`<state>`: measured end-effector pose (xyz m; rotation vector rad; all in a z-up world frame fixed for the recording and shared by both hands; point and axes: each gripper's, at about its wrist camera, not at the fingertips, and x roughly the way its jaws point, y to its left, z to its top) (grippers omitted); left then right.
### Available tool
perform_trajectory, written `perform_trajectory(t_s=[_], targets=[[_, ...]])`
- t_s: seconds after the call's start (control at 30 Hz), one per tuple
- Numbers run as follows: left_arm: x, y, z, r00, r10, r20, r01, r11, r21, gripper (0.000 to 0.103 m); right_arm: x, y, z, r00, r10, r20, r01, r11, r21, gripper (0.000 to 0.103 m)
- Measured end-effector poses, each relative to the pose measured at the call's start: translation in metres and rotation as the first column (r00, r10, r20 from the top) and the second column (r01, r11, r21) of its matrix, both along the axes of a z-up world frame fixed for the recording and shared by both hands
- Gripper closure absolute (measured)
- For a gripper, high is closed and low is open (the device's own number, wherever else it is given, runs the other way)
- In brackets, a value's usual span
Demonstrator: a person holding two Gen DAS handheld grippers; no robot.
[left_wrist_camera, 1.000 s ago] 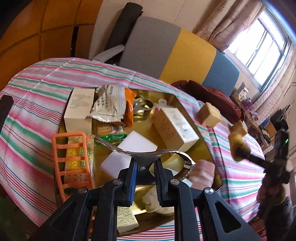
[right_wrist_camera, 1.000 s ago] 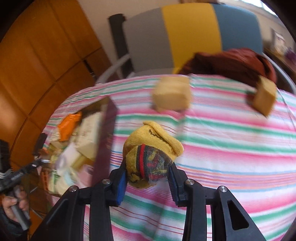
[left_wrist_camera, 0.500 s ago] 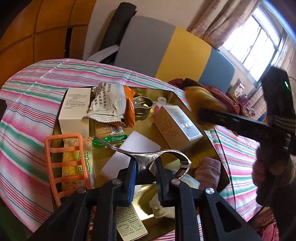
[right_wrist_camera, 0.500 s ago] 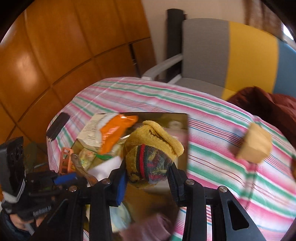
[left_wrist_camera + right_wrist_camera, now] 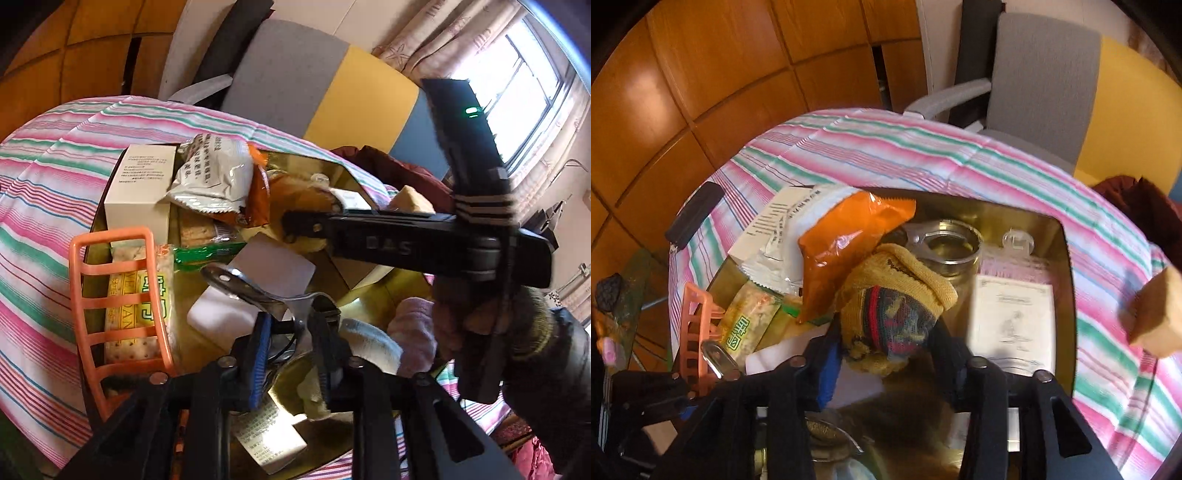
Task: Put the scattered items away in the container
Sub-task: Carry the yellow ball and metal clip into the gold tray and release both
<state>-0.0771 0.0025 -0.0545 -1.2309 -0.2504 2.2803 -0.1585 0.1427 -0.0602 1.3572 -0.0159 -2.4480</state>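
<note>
The container is a gold box (image 5: 1067, 258) on the striped tablecloth, filled with several items. My right gripper (image 5: 886, 332) is shut on a rolled yellow sock (image 5: 897, 295) and holds it above the middle of the box. In the left wrist view that gripper (image 5: 369, 240) crosses over the box from the right. My left gripper (image 5: 291, 321) hovers over the box's near side, shut on a silver metal utensil (image 5: 251, 288). A tan block (image 5: 1152, 317) lies on the cloth to the right of the box, also visible as the tan block (image 5: 412, 199) beyond the box.
Inside the box are an orange rack (image 5: 118, 295), white cartons (image 5: 142, 184), snack packets (image 5: 849, 243), a glass jar (image 5: 953, 251) and a pink cloth (image 5: 413, 325). A black object (image 5: 694, 218) lies at the table's left edge. A chair (image 5: 1045, 74) stands behind.
My right gripper has carried the sock left, from over the bare tablecloth to above the box. My left gripper has kept hold of the utensil and barely shifted.
</note>
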Motion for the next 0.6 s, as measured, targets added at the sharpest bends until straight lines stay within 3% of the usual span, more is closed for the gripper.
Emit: perform_trajectory(t_s=[0.1,0.17,0.33,0.4,0.47,0.6], targets=[[0.001,0.000,0.005,1.000,-0.003,-0.015,0.003,1.000,-0.011,0.073,0.002,0.004,-0.002,1.000,-0.006,-0.002,0.006,1.000,-0.013,0.055],[0.000,-0.002,0.005,1.000,0.009,-0.017,-0.010,1.000,-0.028,0.070,0.004,0.009,-0.001,1.000,-0.018,0.003,0.018,0.999,-0.038,0.050],[-0.001,-0.009,0.009,0.999,0.042,-0.031,-0.044,0.998,-0.045,0.070,0.018,0.014,0.012,0.999,-0.022,-0.035,0.020,0.998,-0.056,0.049],[0.001,-0.011,0.011,0.998,0.042,-0.044,-0.044,0.997,-0.064,0.072,0.026,0.014,0.019,0.997,-0.019,-0.069,0.015,0.998,-0.053,0.055],[0.000,-0.008,0.010,0.998,0.039,-0.055,-0.044,0.995,-0.095,0.072,0.032,0.011,0.024,0.996,0.001,-0.088,-0.006,0.999,-0.054,0.072],[-0.010,-0.012,-0.003,0.994,0.110,-0.007,-0.110,0.987,-0.119,0.078,0.029,-0.002,0.017,0.996,0.026,-0.081,-0.028,0.999,-0.023,0.081]])
